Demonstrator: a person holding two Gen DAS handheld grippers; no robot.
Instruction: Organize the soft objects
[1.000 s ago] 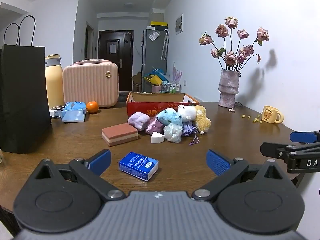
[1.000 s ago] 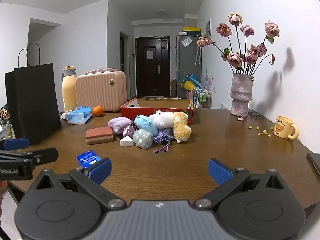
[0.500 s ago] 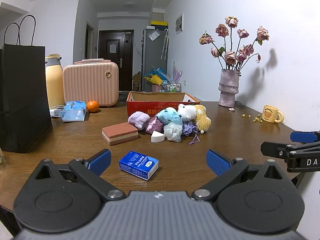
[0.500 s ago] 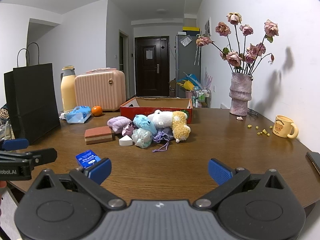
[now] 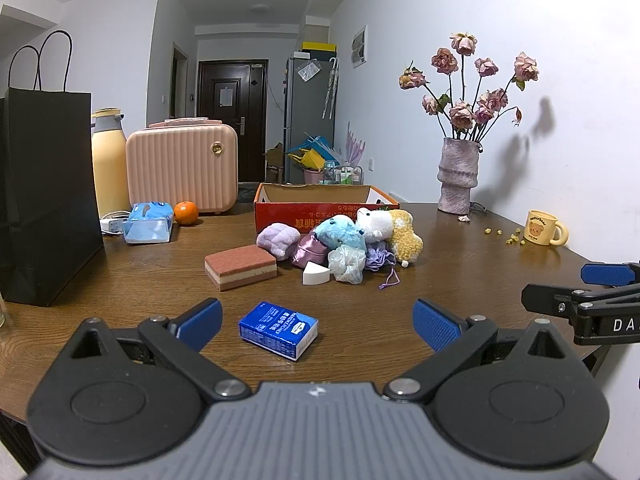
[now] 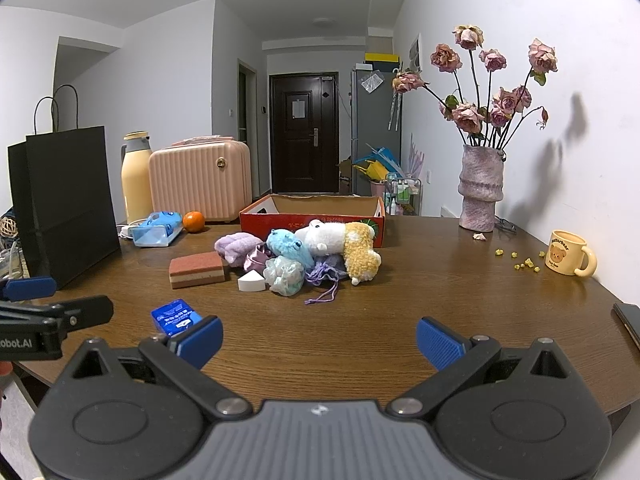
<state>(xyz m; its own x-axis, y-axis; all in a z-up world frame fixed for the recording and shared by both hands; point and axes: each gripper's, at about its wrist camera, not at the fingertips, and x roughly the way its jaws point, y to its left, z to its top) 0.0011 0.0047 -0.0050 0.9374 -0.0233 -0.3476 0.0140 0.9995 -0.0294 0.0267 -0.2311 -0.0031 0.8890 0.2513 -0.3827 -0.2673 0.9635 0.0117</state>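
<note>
Both the left claw [image 5: 316,322] and the right claw [image 6: 318,338] are wide and empty. The soft toys [image 6: 320,256] lie heaped mid-counter [image 6: 440,300], touching the red box [image 6: 312,216]. A blue packet [image 5: 279,330] lies before the left claw, a sponge [image 5: 241,267] beside the heap.

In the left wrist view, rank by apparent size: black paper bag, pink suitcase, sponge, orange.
1. black paper bag, though it sits nearer the camera, which inflates it
2. pink suitcase
3. sponge
4. orange, farther back, but clearly the smallest
</note>
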